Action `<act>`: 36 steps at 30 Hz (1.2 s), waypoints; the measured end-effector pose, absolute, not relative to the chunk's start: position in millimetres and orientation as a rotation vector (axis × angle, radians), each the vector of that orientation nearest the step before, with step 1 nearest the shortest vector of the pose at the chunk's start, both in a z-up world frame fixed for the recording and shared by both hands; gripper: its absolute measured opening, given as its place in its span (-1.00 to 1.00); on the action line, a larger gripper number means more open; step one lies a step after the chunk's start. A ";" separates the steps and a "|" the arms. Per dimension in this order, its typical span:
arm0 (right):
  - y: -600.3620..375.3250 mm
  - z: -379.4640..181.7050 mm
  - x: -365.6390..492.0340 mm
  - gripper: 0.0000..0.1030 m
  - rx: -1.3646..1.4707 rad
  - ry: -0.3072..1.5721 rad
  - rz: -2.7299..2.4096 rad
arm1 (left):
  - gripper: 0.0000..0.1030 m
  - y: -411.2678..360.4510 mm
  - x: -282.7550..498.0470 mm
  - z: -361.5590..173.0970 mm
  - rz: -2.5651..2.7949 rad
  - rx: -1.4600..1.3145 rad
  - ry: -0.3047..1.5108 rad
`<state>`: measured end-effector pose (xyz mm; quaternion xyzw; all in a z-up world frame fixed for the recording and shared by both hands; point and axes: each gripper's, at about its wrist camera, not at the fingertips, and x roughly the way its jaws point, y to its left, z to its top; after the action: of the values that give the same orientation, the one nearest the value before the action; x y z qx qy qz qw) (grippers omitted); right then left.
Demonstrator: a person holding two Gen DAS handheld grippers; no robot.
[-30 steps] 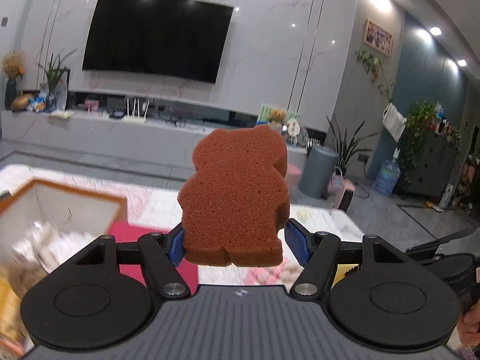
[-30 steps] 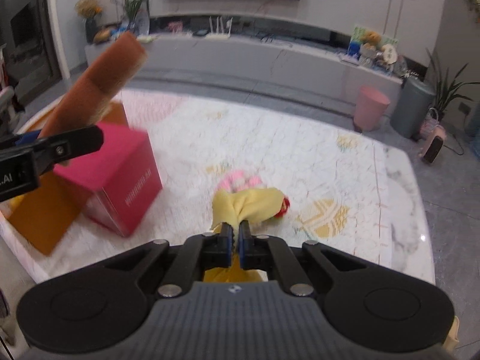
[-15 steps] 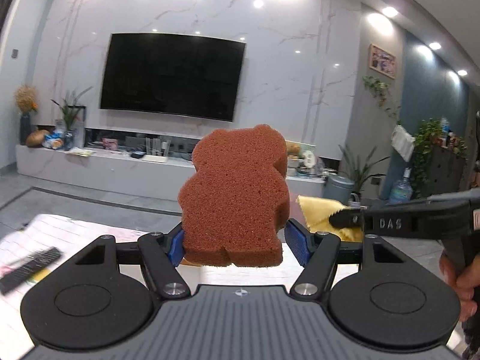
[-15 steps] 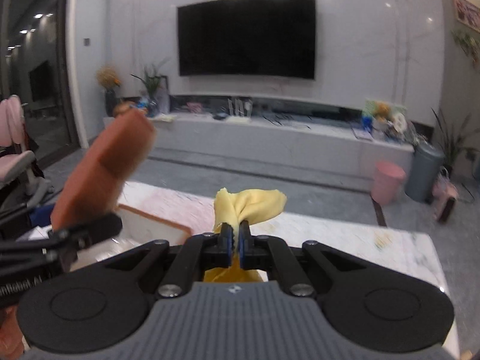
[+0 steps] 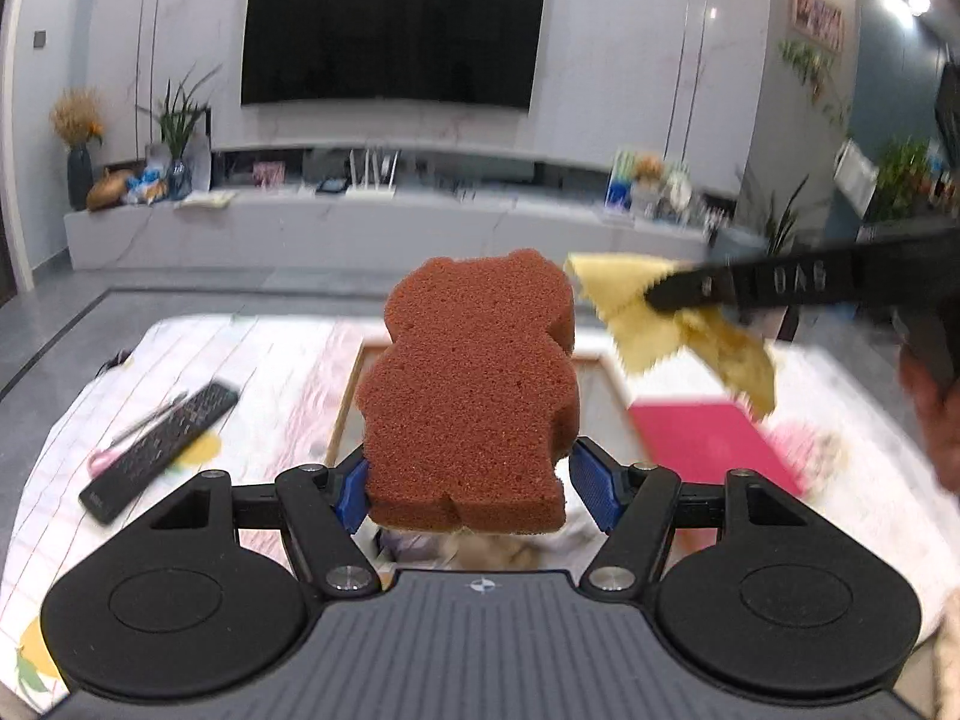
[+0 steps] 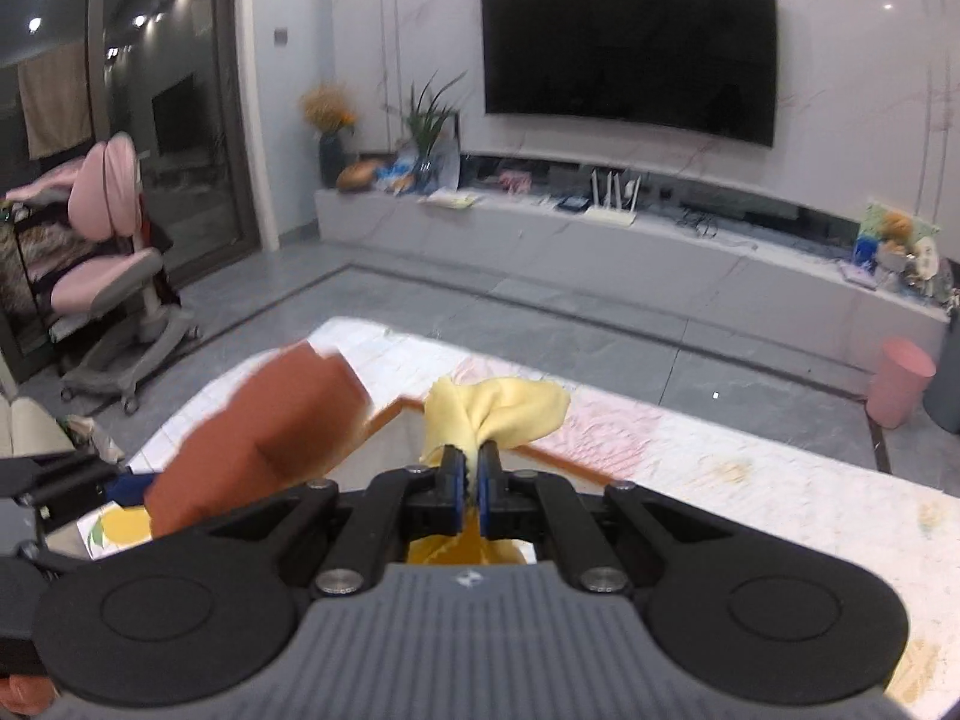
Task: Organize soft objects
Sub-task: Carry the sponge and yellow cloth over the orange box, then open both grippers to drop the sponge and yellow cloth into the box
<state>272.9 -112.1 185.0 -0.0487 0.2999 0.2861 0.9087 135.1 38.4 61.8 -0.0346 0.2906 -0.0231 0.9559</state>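
My left gripper point(image 5: 471, 489) is shut on a brown bear-shaped sponge point(image 5: 474, 384), which stands upright between the blue pads. It hangs above an orange-rimmed open box point(image 5: 351, 396) holding soft items. My right gripper point(image 6: 473, 474) is shut on a yellow cloth point(image 6: 498, 411) bunched above its pads. In the left wrist view that cloth point(image 5: 672, 324) dangles from the right gripper's black finger, to the right of the sponge. In the right wrist view the sponge point(image 6: 264, 438) shows blurred at the left, beside the box's rim point(image 6: 384, 414).
A pink box point(image 5: 708, 438) lies right of the open box. A black remote point(image 5: 162, 450) and a pen rest on the patterned table cover point(image 5: 282, 372) at the left. A person's hand point(image 5: 930, 414) shows at the right edge. Beyond the table are grey floor and a TV wall.
Both grippers have swung across the table with their loads. The cloth now hangs close beside the sponge, and the open box lies under the left gripper. Both grips are unchanged.
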 end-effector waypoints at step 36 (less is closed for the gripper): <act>-15.7 58.4 345.9 -0.88 -0.438 0.876 0.356 | 0.92 45.4 135.1 3.1 -0.153 0.200 0.730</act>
<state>345.9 -15.7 58.4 -0.2093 0.4185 0.1702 0.8672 135.1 45.4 3.1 0.0977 0.3559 -0.0747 0.9264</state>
